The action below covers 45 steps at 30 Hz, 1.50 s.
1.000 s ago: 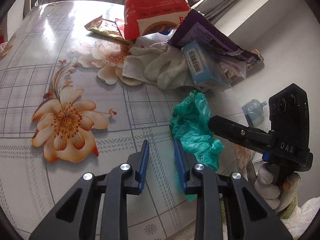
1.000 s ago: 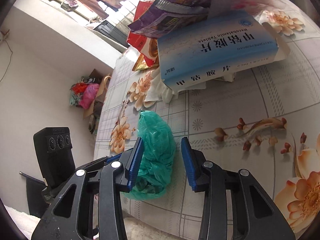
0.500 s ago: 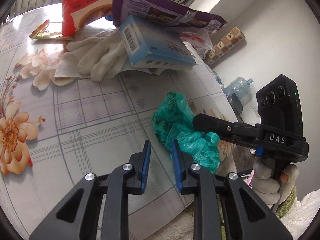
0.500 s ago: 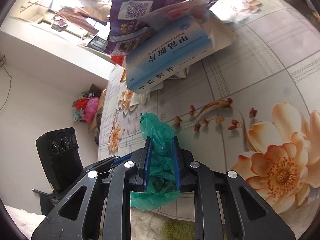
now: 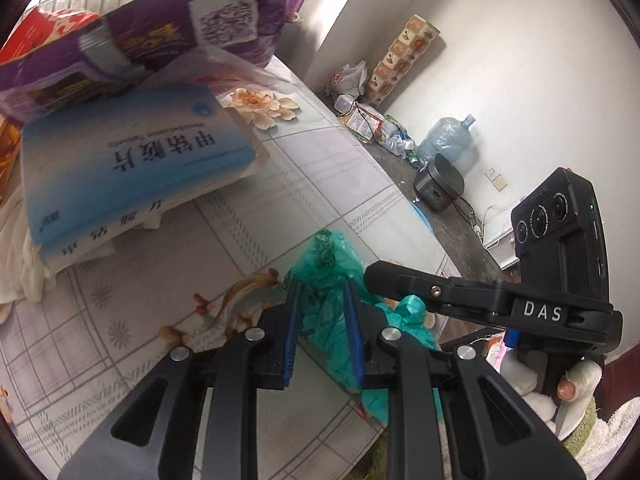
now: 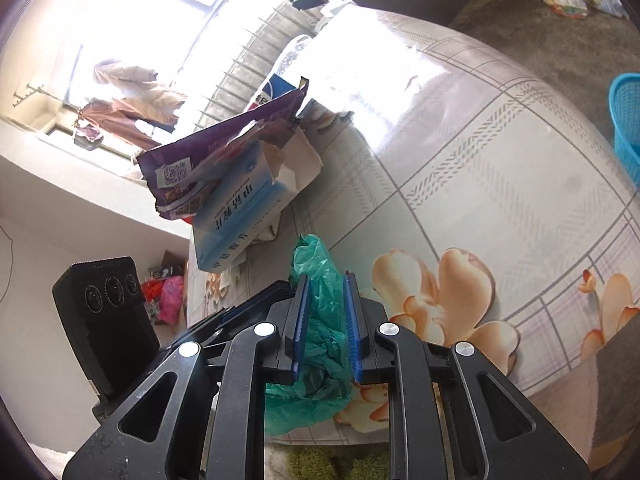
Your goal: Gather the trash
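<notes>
A crumpled green plastic bag lies near the table's front edge; it also shows in the right wrist view. My left gripper has its blue pads on either side of the bag's top and is shut on it. My right gripper is shut on the same bag from the other side. A blue and white medicine box lies under a purple snack wrapper, behind the bag; both also show in the right wrist view, box and wrapper.
The floral tablecloth covers the table. A red packet and white cloth lie at the left. On the floor are a water jug, a rice cooker and a blue basket.
My left gripper has moved right onto the green bag and closed on it. My right gripper stays shut on the bag. Both views have swung, with the trash pile now farther away.
</notes>
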Tool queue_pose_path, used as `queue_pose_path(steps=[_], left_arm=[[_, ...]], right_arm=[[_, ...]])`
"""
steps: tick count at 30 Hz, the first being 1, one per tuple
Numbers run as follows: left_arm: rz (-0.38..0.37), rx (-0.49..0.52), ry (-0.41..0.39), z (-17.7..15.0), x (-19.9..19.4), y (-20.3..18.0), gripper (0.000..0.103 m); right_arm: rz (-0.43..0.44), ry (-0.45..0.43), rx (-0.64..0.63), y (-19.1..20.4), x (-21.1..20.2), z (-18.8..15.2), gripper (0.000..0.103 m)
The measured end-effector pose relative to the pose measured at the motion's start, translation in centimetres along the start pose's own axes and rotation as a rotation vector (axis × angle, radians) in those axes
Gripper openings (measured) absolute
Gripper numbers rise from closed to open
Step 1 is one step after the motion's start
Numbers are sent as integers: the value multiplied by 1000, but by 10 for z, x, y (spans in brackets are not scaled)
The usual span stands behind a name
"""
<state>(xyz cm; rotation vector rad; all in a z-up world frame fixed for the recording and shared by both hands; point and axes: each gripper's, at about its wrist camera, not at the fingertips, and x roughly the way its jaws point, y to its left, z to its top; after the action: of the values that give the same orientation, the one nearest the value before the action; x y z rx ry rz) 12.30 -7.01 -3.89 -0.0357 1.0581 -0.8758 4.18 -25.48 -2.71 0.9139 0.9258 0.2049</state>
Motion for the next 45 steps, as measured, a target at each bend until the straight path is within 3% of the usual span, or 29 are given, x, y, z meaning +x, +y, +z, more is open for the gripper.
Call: queue_pose_path(steps=[9, 18, 25, 32, 39, 42, 45], left_arm=[[-12, 19, -21, 16, 18, -13, 20], [20, 32, -73, 5, -5, -10, 22], [57, 20, -111, -5, -26, -2, 26], [102, 16, -95, -23, -37, 6, 26], [110, -22, -86, -36, -41, 19, 26], [108, -25, -93, -37, -44, 19, 26], [106, -25, -96, -40, -46, 20, 26]], right_arm=[[11, -56, 71, -24, -12, 16, 18], [7, -90, 61, -27, -23, 19, 18], [-19, -103, -6, -13, -31, 17, 40], [-127, -48, -125, 9, -22, 5, 56], [-212, 35, -198, 18, 4, -6, 56], [-223, 60, -200, 16, 8, -7, 46], [-227, 79, -192, 14, 12, -9, 27]])
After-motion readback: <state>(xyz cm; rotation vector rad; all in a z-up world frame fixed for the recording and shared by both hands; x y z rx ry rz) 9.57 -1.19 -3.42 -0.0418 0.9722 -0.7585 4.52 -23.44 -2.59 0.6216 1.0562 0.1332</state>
